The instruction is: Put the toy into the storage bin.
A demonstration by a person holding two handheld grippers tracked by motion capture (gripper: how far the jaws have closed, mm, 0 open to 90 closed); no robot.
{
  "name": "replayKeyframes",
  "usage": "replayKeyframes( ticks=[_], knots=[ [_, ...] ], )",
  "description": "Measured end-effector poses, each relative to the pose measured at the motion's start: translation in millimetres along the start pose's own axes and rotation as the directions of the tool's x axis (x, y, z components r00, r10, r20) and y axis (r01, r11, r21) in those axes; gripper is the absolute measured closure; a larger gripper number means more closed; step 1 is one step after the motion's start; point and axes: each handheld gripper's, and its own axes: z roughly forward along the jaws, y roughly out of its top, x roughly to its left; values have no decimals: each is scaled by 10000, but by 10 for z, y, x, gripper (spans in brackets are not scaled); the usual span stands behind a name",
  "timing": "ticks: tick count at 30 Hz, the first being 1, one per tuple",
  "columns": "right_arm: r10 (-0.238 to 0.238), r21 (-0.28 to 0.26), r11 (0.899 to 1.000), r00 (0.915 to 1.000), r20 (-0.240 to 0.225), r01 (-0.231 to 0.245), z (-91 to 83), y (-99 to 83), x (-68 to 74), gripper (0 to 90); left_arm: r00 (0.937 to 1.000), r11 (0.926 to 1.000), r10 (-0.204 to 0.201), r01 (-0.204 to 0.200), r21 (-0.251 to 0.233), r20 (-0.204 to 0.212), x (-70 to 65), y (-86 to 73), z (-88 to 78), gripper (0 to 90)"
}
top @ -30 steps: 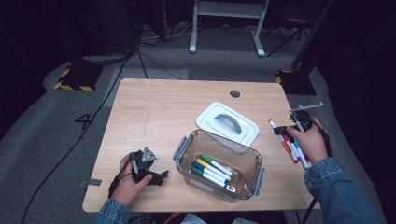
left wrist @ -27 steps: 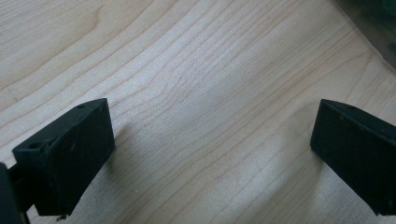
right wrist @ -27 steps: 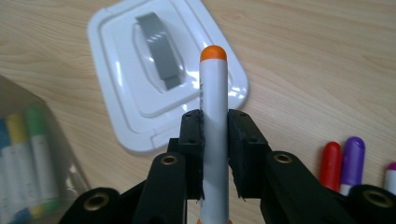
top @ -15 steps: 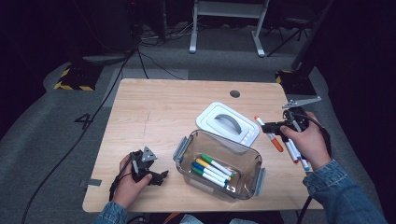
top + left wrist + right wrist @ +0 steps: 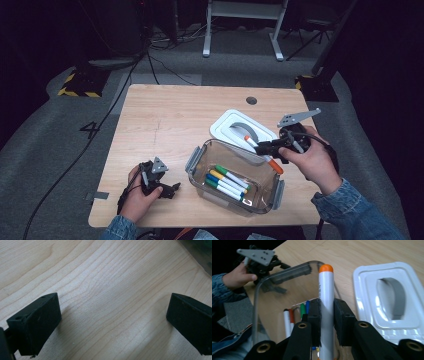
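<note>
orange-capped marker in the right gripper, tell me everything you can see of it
The marker has a white barrel that looks like smooth plastic, with an orange cap at the far end and small dark print along its side. The right gripper is shut on it, black pads pressing both sides of the barrel at mid-length. In the high view it lies slanted in the air above the far rim of the clear bin, one end over the white lid, touching neither.

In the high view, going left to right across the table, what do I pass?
left gripper → clear container with markers → orange-capped marker → right gripper. The white lid overlaps the container, so I leave it out.
</note>
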Motion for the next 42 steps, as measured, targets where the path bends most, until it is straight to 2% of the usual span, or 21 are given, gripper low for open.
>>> replayKeyframes(
  ticks=[8, 12, 18, 26, 32, 42],
  knots=[
    [-626, 418, 9969, 9946, -823, 662, 281, 46, 294, 768, 10000, 10000, 1, -1, 1, 1, 0, 0, 0, 1],
    [-1012, 838, 9904, 9892, -1056, 1103, 458, 38, 411, 768, 10000, 10000, 3, -3, 3, 0, 0, 0, 0, 1],
    [-1232, 1516, 9777, 9817, -1450, 1451, 749, -19, 534, 768, 10000, 10000, 0, 0, 3, -2, 0, 0, 0, 1],
    [-1285, 2278, 9588, 9742, -1853, 1698, 1052, -99, 623, 767, 10000, 10000, 56, -56, 14, -26, 3, 1, -2, 1],
    [-1284, 2768, 9435, 9709, -2021, 1824, 1241, -133, 629, 767, 10000, 10000, 53, -53, 16, -26, 3, 1, -2, 1],
    [-948, 3554, 9177, 9668, -2372, 1772, 1488, -237, 617, 767, 10000, 10000, 2, -2, 4, -2, 0, 0, -1, 1]
  ],
)
